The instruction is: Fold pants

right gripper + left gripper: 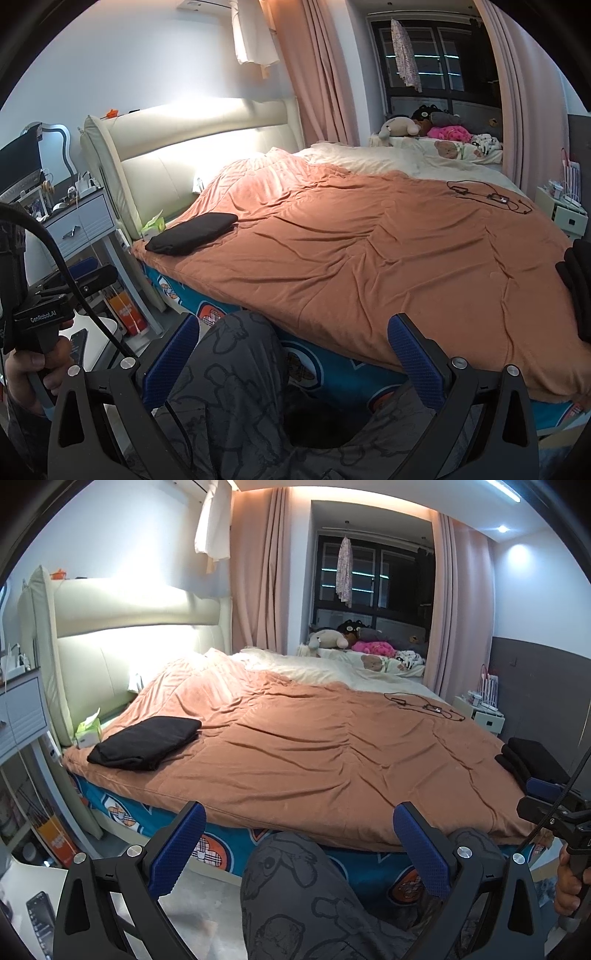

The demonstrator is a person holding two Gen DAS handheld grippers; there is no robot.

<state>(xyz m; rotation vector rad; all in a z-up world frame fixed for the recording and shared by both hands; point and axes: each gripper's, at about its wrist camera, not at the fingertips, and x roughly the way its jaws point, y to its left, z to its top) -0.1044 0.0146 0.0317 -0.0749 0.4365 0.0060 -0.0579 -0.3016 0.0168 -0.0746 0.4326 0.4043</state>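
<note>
A folded pair of black pants (146, 742) lies on the orange duvet (314, 746) near the headboard, also in the right wrist view (192, 233). A stack of black folded garments (532, 762) sits at the bed's right edge, seen at the right rim of the right wrist view (578, 288). My left gripper (299, 853) is open and empty, held off the bed's near edge above the person's knee. My right gripper (291, 365) is open and empty, also off the near edge.
The person's grey-patterned legs (314, 897) fill the space below both grippers. A black cable with earphones (424, 705) lies on the far right of the duvet. A tissue box (88, 731) sits by the headboard. A nightstand (79, 221) stands left, a white cabinet (484, 716) right.
</note>
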